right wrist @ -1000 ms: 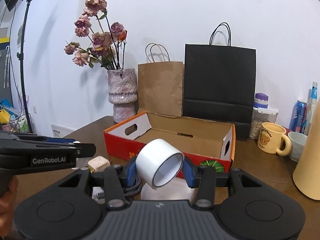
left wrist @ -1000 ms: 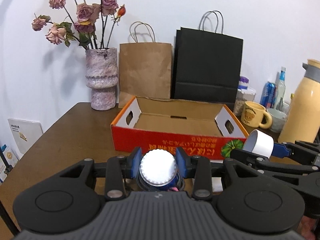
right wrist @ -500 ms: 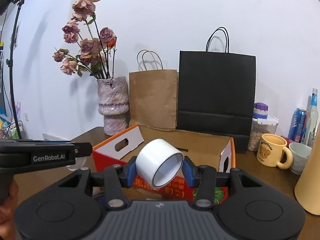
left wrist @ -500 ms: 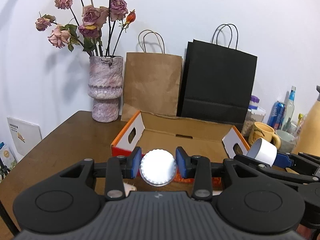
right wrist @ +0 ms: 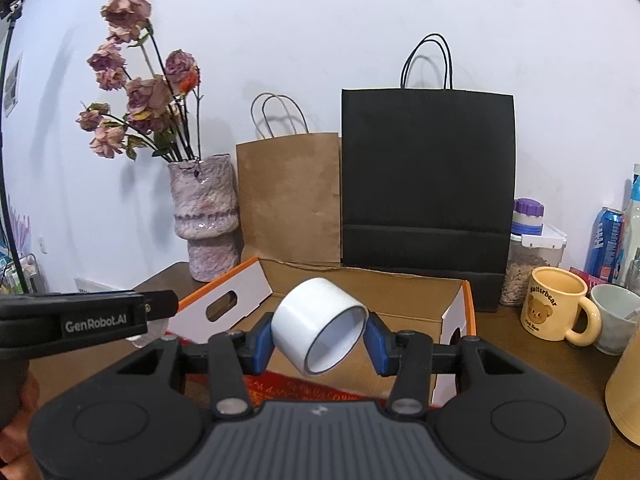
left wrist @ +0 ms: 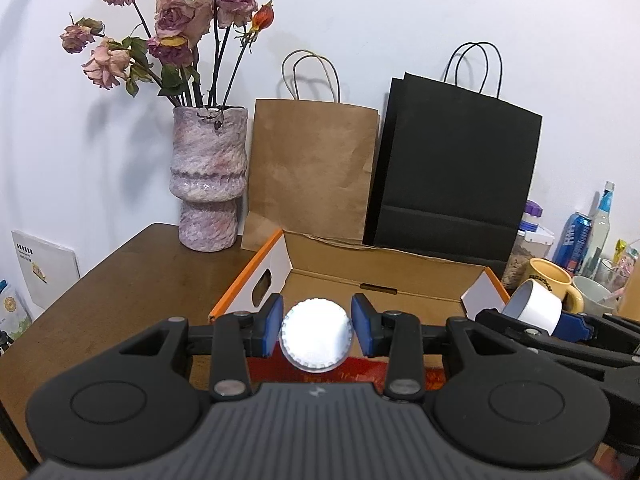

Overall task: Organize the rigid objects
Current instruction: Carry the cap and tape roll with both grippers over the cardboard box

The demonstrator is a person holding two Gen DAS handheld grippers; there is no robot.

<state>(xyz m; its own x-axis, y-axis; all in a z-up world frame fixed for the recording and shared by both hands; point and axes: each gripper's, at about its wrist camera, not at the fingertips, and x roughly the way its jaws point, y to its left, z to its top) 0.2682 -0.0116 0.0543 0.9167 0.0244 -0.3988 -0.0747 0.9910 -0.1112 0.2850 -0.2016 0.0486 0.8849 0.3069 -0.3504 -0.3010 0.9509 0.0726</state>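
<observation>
While level above box [left wrist: 384,276] | left claw [left wrist: 316,334] pinches cap [left wrist: 316,338] | right claw [right wrist: 320,338] pinches tape roll [right wrist: 316,328]

My left gripper [left wrist: 316,330] holds a round white cap [left wrist: 316,341] with a ribbed rim, my blue jaws pressing it from both sides. Behind it stands the open cardboard box [left wrist: 372,280] with orange edges and white end flaps, on the brown worktop [left wrist: 120,280]. To my right I see the right gripper [left wrist: 536,312], which carries a roll of white tape [left wrist: 534,307] near the right end of the box. Against the wall stand a pink vase [left wrist: 208,184] with dried roses, a brown paper bag [left wrist: 312,176] and a black paper bag [left wrist: 456,176]. A yellow mug [left wrist: 548,278] and a blue can [left wrist: 574,236] are at the far right.
</observation>
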